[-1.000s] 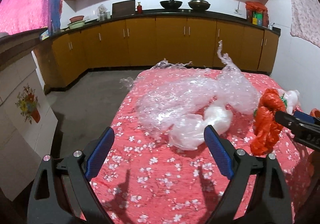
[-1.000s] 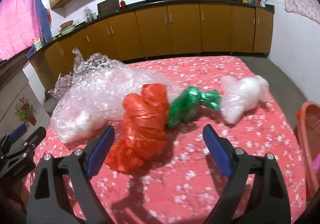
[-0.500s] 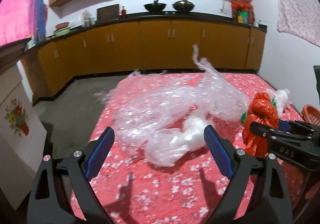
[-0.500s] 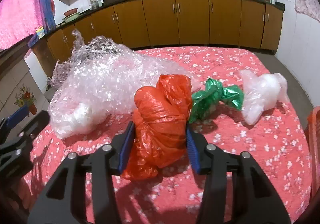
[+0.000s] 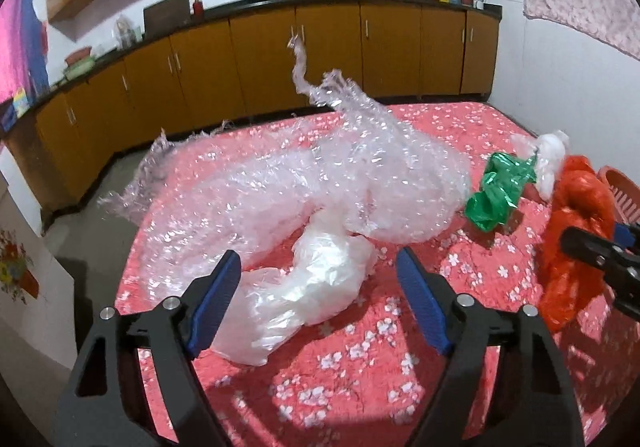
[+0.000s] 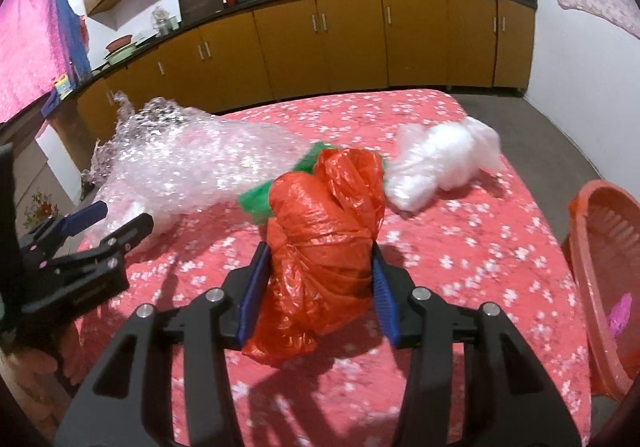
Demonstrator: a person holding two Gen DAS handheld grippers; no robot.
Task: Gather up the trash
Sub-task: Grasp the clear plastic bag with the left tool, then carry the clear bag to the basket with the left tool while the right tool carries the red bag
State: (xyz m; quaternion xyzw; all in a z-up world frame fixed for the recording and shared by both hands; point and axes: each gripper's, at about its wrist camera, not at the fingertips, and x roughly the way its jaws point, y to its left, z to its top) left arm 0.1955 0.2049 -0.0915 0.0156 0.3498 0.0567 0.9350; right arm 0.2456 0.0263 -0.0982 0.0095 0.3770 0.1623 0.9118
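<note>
Right tongs (image 6: 318,283) clamped on orange plastic bag (image 6: 324,223), lifted off red floral counter (image 6: 460,255). Left tongs (image 5: 320,299) just closing, open around clear bag (image 5: 304,295). Bubble wrap (image 5: 320,183), green bag (image 5: 498,191), white bag (image 6: 444,163) left; basket (image 6: 600,247) nearly empty.

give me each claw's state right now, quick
left claw: open, closing around the white plastic bag, not gripping yet
right claw: shut on the orange bag

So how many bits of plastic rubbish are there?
5: orange bag in the right gripper, green bag and white wad behind, bubble wrap, clear bag between the left fingers.
</note>
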